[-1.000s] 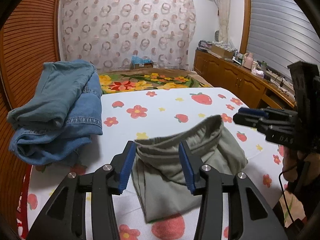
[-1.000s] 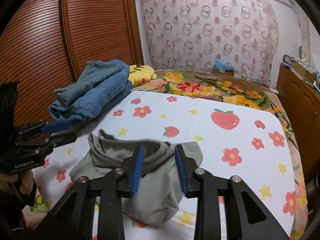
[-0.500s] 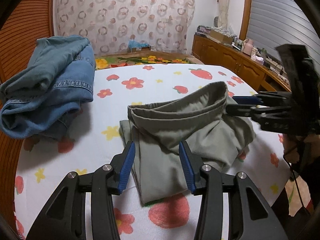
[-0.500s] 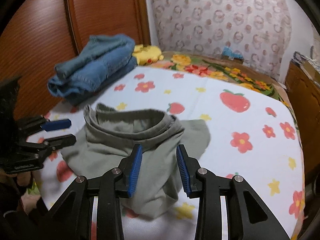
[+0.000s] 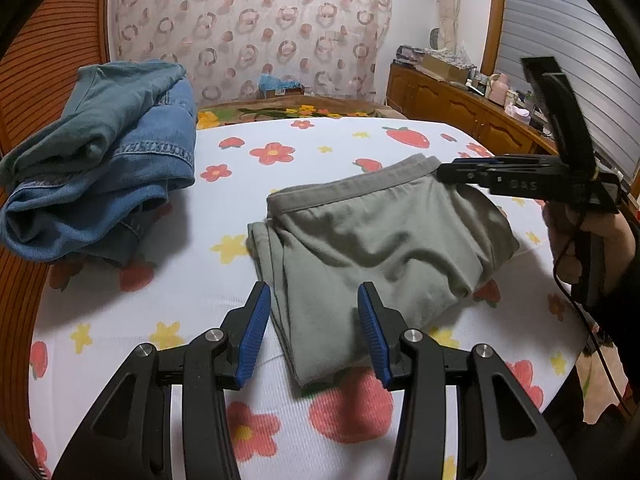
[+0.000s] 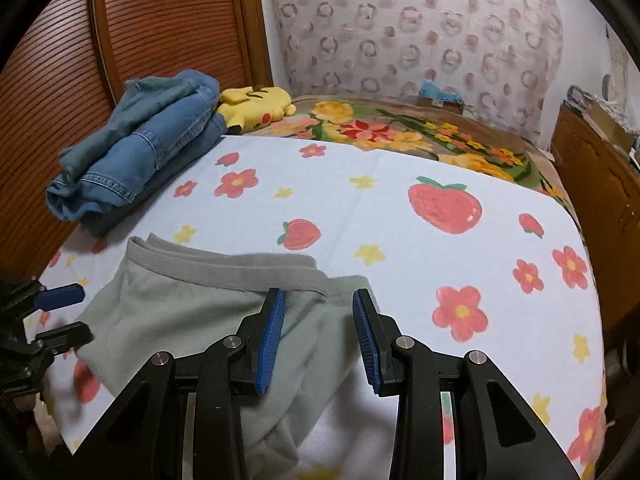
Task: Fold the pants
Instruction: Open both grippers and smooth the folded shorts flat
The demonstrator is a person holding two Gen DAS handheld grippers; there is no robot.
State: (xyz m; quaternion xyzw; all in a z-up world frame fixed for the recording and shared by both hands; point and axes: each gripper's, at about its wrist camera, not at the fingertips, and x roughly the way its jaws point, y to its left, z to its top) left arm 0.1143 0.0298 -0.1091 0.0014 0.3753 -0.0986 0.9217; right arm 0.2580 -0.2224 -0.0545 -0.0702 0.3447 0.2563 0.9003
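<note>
Olive cotton pants [image 5: 384, 248] lie folded into a thick bundle on my sheet [image 5: 320, 136], waistband on top. Soft, light, floppy, I judge; best taken by the stiffer waistband. My left gripper [image 5: 312, 332] and right gripper [image 6: 316, 340] hover spread, holding nothing. Jeans [image 5: 100, 152] sit well apart.

R gripper [image 6: 318, 334] fingers spread wide over folded green pants [image 6: 192, 312] on bed [image 6: 400, 216]. L gripper [image 6: 60, 314] at pants' left edge, also open. Jeans [image 6: 140, 148] & yellow plush [image 6: 256, 104] at back.
</note>
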